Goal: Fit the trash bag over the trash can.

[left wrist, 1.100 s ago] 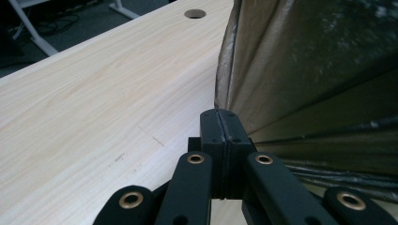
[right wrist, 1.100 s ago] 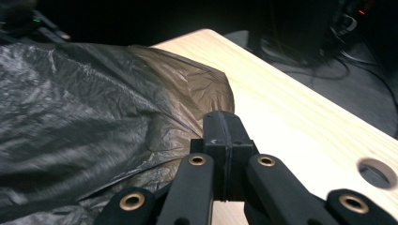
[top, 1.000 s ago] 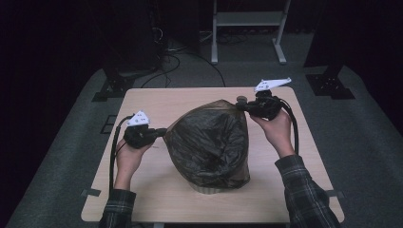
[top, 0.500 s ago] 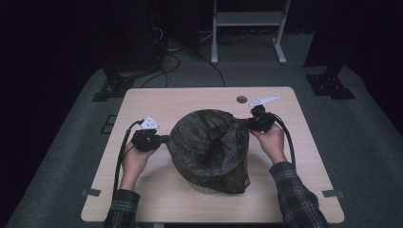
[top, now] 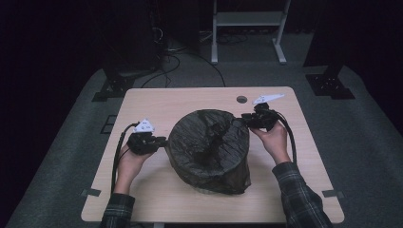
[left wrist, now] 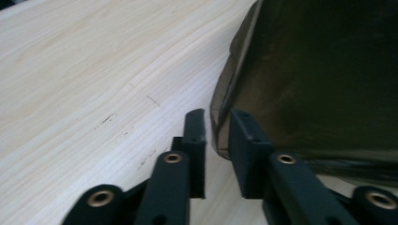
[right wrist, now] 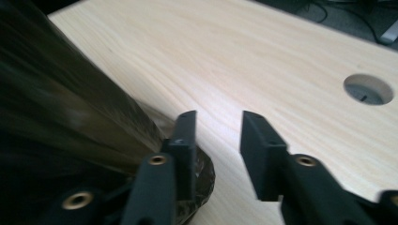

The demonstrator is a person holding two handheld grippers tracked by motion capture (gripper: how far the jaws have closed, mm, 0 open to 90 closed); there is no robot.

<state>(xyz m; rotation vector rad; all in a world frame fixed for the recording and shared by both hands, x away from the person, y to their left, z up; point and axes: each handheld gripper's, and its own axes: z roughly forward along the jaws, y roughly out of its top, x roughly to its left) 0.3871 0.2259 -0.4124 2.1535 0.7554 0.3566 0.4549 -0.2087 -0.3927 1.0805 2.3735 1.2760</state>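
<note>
Dark plastic bag [top: 209,149]: a translucent brown-black bag standing as a rounded mound near the middle of the wooden table [top: 157,199], its top creased and sunken, its base spread wider toward the person's side. It appears to be draped over something bulky, though what is underneath cannot be made out.

Left gripper [top: 161,142]: level with the bag's left flank, jaws pointing inward at it. In the left gripper view the bag's loose edge [left wrist: 220,117] hangs in the narrow gap between the two pads. The jaws have just been opening and stand a little apart; the film lies between them but is not pinched.

Right gripper [top: 243,119]: at the bag's upper right shoulder, pointing inward. In the right gripper view the jaws stand moderately apart, having just been opening, with bare table between them; the bag [right wrist: 61,117] lies to the outside of the left-hand jaw, brushing it, not within the gap.

Governing relation: the bag sits directly between the two grippers, each facing it from an opposite side. The left gripper is better placed, with film already inside its gap. The right would need to shift sideways toward the bag before any closure could catch material.

A cable port [top: 242,99] is set in the table just behind the right gripper.
</note>
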